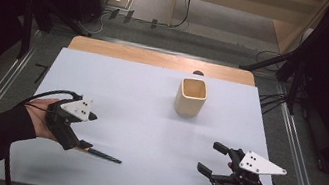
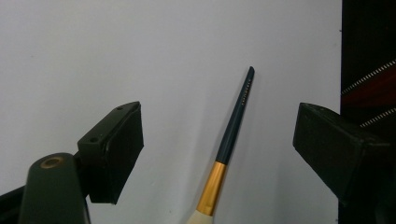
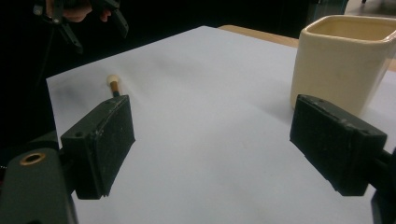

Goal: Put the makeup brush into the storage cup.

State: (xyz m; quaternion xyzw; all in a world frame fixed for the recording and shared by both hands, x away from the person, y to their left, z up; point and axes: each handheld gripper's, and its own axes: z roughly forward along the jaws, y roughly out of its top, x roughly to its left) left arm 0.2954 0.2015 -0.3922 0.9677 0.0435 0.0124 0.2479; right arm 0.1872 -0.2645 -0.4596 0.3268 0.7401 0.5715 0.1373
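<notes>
the left gripper (image 2: 219, 140) is held with jaws spread wide above the brush (image 2: 233, 135), which lies flat on the white sheet (image 1: 145, 135) between them for straddling, while the right gripper (image 1: 209, 158) is kept parted and idle short of the cream cup (image 1: 191, 97).

Matt white sheet, glazed cup, lacquered brush

The table (image 1: 158, 59) shows bare light wood at its far edge, with a smooth, matt white sheet (image 1: 147, 120) over the rest. The cup (image 1: 191, 97) looks like cream ceramic with a soft sheen. The brush (image 2: 231, 149) has a dark glossy handle, a shiny gold metal-looking ferrule and a pale tip. Both the left gripper (image 2: 219, 140) and right gripper (image 3: 210, 144) are matt black plastic — their pads faintly rough.
</notes>
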